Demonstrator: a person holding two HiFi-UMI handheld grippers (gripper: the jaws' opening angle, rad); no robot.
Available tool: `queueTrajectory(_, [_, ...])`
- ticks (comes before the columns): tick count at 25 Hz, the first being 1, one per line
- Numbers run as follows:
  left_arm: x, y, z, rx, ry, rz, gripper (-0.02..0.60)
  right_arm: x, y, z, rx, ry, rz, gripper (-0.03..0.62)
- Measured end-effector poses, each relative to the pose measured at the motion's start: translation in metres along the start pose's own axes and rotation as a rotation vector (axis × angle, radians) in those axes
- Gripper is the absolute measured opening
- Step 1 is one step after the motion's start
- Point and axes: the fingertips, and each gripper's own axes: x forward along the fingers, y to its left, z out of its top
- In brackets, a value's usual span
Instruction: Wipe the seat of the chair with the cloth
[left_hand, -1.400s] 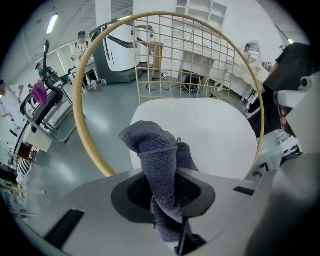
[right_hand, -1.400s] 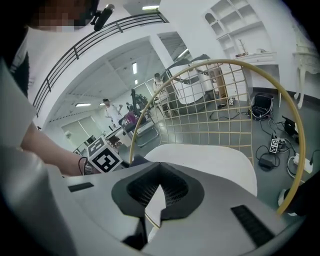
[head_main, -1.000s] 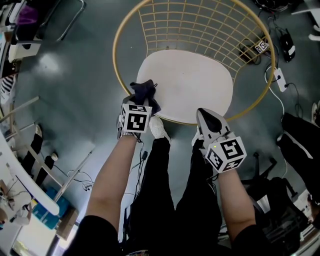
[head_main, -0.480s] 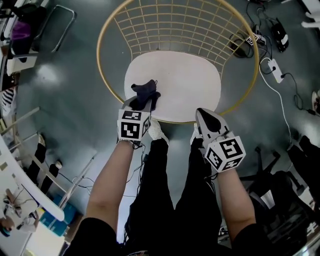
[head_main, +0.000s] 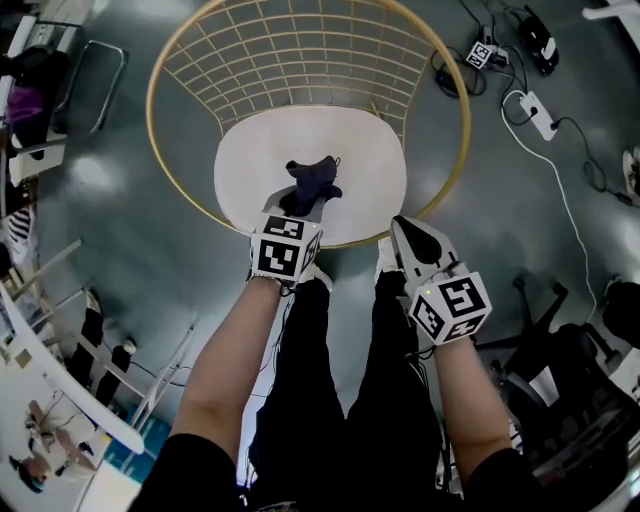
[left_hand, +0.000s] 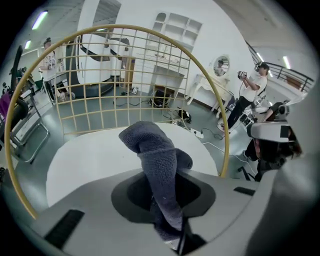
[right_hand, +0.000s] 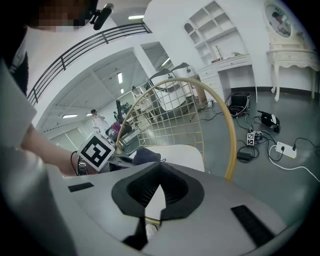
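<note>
White chair seat (head_main: 372, 165), crumpled dark cloth (head_main: 312, 184) (knit-textured) pinched in left gripper (head_main: 304, 211)

Head view. Chair (head_main: 308, 125) upper centre of frame: seat (head_main: 360, 170) inside the hoop rim, wire back behind it toward the top edge. Cloth (head_main: 312, 183) on the front half of the seat, just left of middle, between the jaws of the left gripper (head_main: 300, 208) at the seat's front edge. Right gripper (head_main: 405, 228) to its right, over the front rim, apart from the cloth. Person's legs (head_main: 320, 340) below, between both grippers. Power strip (head_main: 535, 110) on the floor, upper right.
</note>
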Motion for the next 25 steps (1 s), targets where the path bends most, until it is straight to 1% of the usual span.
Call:
queueTrajectory(2, [0.015, -0.022, 0.007, 0.018, 0.008, -0.017, 0.094, -0.011, -0.019, -0.003, 0.015, -0.006, -0.009, 0.012])
queueTrajectory(7, [0.044, -0.057, 0.025, 0.055, 0.018, -0.063, 0.094, -0.024, -0.05, -0.006, 0.047, -0.013, -0.033, 0.012])
queueTrajectory(15, [0.086, -0.113, 0.048, 0.084, 0.014, -0.148, 0.095, -0.038, -0.092, -0.013, 0.088, -0.008, -0.047, 0.012])
queueTrajectory(20, [0.104, -0.117, 0.05, 0.078, 0.013, -0.149, 0.095, -0.039, -0.109, -0.018, 0.094, 0.001, -0.047, 0.012])
queueTrajectory(25, [0.107, -0.115, 0.047, 0.107, 0.01, -0.157, 0.095, -0.033, -0.113, -0.024, 0.105, 0.011, -0.047, 0.012])
